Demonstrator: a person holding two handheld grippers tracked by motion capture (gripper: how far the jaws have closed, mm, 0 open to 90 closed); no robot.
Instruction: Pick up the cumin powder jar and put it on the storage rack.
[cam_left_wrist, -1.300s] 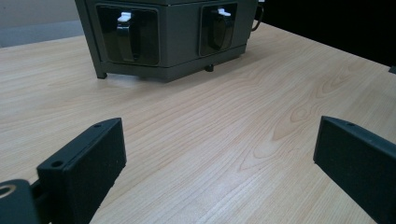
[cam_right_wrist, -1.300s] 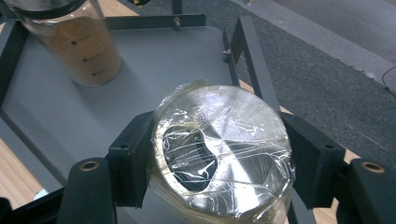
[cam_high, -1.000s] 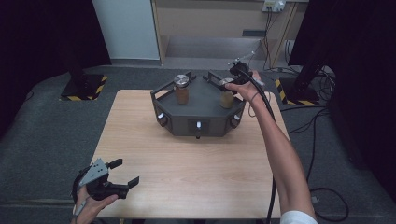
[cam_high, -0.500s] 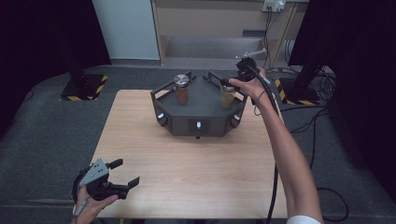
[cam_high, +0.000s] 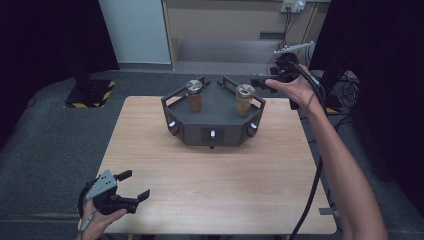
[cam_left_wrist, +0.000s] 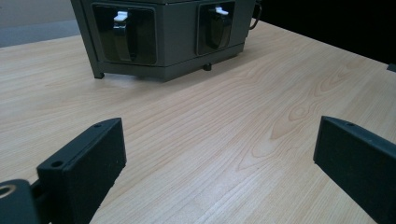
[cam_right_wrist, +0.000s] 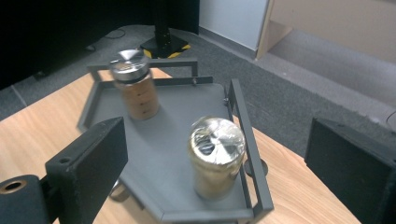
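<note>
A dark grey six-sided tray (cam_high: 200, 131) stands at the far middle of the wooden table (cam_high: 215, 190). Two brown jars with silver lids stand upright on it, the left jar (cam_high: 194, 95) and the right jar (cam_high: 244, 99). My right gripper (cam_high: 257, 80) hovers just right of the right jar and above it, apart from it. Its jaws have just been opening and nothing is gripped. In the right gripper view the right jar (cam_right_wrist: 216, 158) stands ahead of the wide-set jaws and the left jar (cam_right_wrist: 135, 93) stands farther off. My left gripper (cam_high: 136, 184) rests open near the front left corner.
The tray's front walls carry knobs with white marks (cam_left_wrist: 120, 28). Raised bars (cam_right_wrist: 245, 135) rim the tray's edges. Bare wood lies between the tray and the left gripper. A cable (cam_high: 312, 195) trails from the right gripper down past the table's right edge. Grey carpet (cam_high: 60, 130) surrounds the table.
The right gripper has drawn back from the right jar, to the right and upward, and its jaws have opened. The jar stays on the tray. The left gripper has not moved.
</note>
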